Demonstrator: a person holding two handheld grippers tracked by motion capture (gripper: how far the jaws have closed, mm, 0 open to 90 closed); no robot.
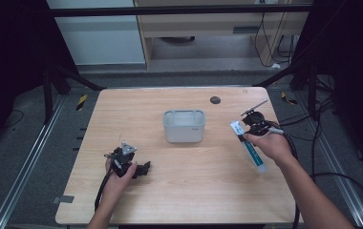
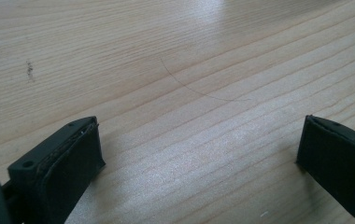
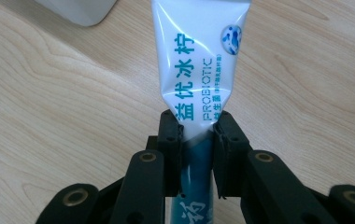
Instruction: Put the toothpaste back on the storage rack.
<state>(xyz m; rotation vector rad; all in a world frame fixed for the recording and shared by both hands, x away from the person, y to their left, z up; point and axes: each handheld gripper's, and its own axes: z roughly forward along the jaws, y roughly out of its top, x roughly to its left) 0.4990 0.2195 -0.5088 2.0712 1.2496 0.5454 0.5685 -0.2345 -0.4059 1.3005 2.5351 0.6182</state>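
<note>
**Right claw grips the toothpaste tube near the worktop's right edge**

Now we see the right hand (image 1: pixel 271 145) reaching in from the worktop's (image 1: pixel 179 200) near right corner, forearm angled toward the right edge, wrist raised. Its right gripper (image 3: pixel 196 133) has its jaws closed on a toothpaste tube (image 3: pixel 199 60), pinching it across the middle where white print meets the teal part. From the high view, the tube (image 1: pixel 249 145) slants, its flat end toward the far side and its cap end toward us, close to the right edge. A grey tub (image 1: pixel 184 125) sits at the worktop's middle, well apart from the tube.

We find the left hand (image 1: pixel 120 171) resting near the near left corner. The left gripper (image 2: pixel 199 154) lies low over bare wood, jaws spread wide and holding nothing.
</note>
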